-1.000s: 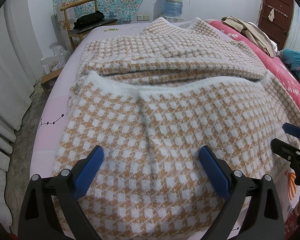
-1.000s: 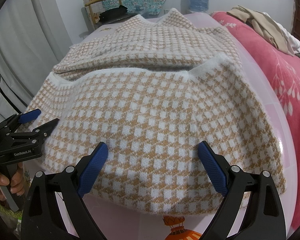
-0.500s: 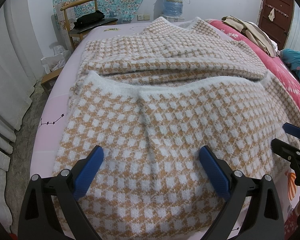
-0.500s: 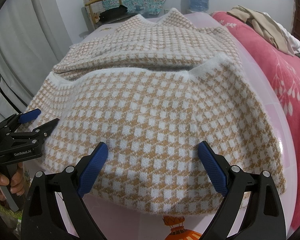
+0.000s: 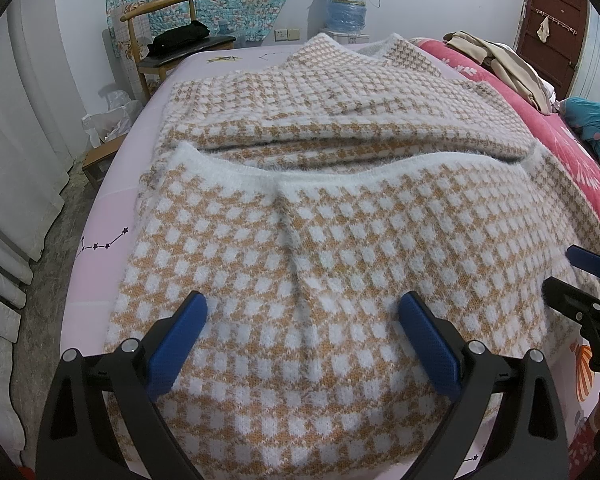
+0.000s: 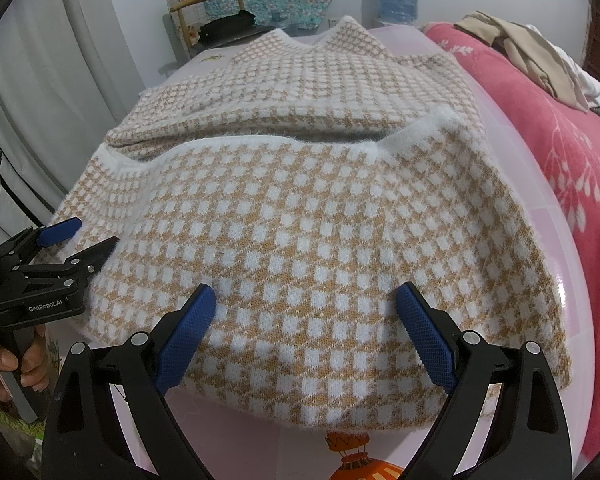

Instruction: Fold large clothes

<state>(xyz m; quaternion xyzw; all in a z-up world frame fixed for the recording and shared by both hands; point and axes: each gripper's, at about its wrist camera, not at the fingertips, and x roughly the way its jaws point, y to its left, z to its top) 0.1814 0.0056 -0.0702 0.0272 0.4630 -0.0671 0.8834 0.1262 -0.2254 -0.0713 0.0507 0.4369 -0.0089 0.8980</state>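
I'm holding my left gripper [image 5: 302,338] with its jaws spread wide and nothing between them, over the near-left hem of the checked sweater [image 5: 340,208], which is lying on the pink bed [image 5: 100,248] with its lower half doubled up. My right gripper [image 6: 306,326] is likewise gaping, over the near-right hem. Risk: pinching only the top layer, so the fold is dragging crooked.

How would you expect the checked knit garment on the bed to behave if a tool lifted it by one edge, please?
The checked knit garment would probably droop: it already lies in soft folds. Its fuzzy white hem suggests grip rather than slipperiness. It looks thick, so likely fairly heavy.
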